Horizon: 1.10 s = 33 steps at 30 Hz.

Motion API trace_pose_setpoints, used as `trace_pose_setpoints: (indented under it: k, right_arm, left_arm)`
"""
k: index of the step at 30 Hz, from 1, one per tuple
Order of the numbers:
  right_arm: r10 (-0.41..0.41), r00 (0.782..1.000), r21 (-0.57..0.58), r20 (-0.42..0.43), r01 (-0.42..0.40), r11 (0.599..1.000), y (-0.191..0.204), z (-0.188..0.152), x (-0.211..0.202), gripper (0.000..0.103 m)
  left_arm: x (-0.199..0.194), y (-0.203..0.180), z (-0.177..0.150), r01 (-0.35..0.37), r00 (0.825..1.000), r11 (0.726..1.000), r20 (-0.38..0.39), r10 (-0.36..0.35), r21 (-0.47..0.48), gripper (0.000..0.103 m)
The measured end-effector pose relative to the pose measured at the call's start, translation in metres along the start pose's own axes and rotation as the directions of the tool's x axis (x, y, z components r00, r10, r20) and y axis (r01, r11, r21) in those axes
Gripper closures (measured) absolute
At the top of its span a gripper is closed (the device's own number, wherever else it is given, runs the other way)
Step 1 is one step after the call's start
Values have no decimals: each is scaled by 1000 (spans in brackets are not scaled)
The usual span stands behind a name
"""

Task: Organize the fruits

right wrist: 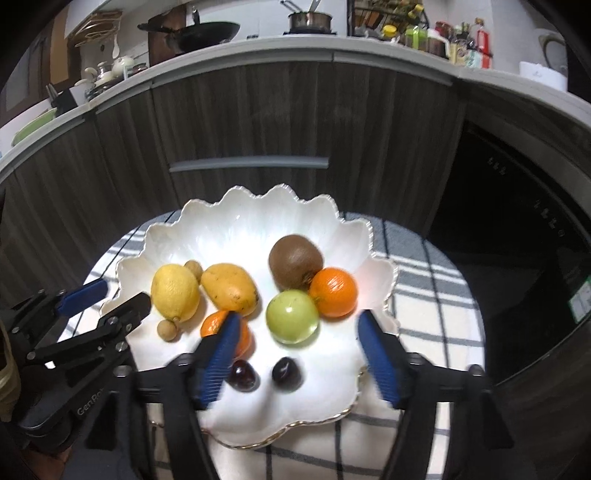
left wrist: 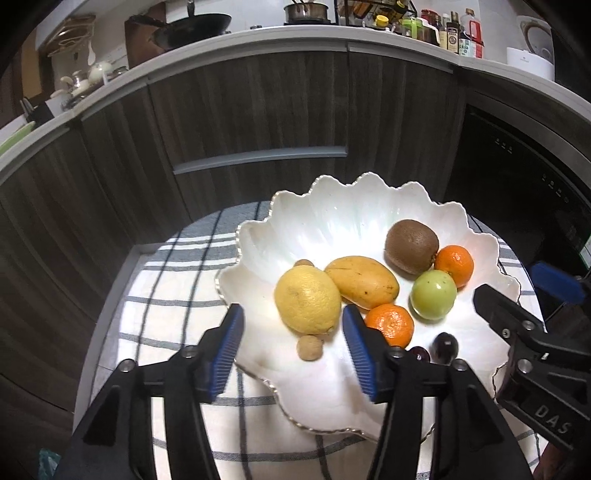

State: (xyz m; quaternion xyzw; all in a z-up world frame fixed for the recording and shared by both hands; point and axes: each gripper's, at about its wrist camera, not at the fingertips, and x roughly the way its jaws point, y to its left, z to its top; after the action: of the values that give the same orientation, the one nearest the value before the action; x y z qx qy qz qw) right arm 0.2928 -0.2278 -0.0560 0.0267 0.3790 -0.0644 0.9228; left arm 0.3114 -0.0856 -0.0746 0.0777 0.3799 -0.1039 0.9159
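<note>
In my left wrist view, my own right-hand finger (left wrist: 360, 354) covers the near side of one mandarin (left wrist: 391, 325) and most of a dark cherry (left wrist: 421, 355) by the shell dish's (left wrist: 332, 221) near rim. From my right wrist, that mandarin (right wrist: 218, 325) is half hidden behind a blurred pad (right wrist: 218, 362). The small brown fruit (left wrist: 303, 263) behind the lemon (left wrist: 307, 301) barely shows; perhaps a longan. Bottle labels on the counter (left wrist: 258, 35) are unreadable.

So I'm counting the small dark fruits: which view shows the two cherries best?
The right wrist view: both cherries lie unobstructed on the white dish. In the left wrist view one shows, while the other is half hidden behind the left gripper.
</note>
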Motion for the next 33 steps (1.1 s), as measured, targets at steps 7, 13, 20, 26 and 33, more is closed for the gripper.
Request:
trace_pose_setpoints:
  k: [7, 13, 20, 26, 33]
  right_arm:
    - [-45, 999, 11, 22, 45, 999, -4, 3, -15, 21]
    - [-48, 998, 31, 42, 47, 998, -7, 2, -36, 18]
    - [-64, 994, 41, 87, 61, 997, -9, -2, -72, 14]
    - [-74, 990, 36, 124, 70, 997, -8, -6, -100, 12]
    - [-92, 986, 33, 139, 88, 996, -8, -16, -125, 10]
  left_arm:
    - [-22, 5, 2, -49, 998, 999, 37, 49, -18, 24]
    - [-51, 7, 2, -66, 995, 997, 74, 68, -29, 14]
    - [-89, 8, -5, -80, 991, 996, 106, 84, -44, 9]
    - [-121, 10, -14, -115, 982, 991, 141, 123, -63, 3]
    - [-143, 14, -24, -135, 978, 987, 148, 146, -83, 2]
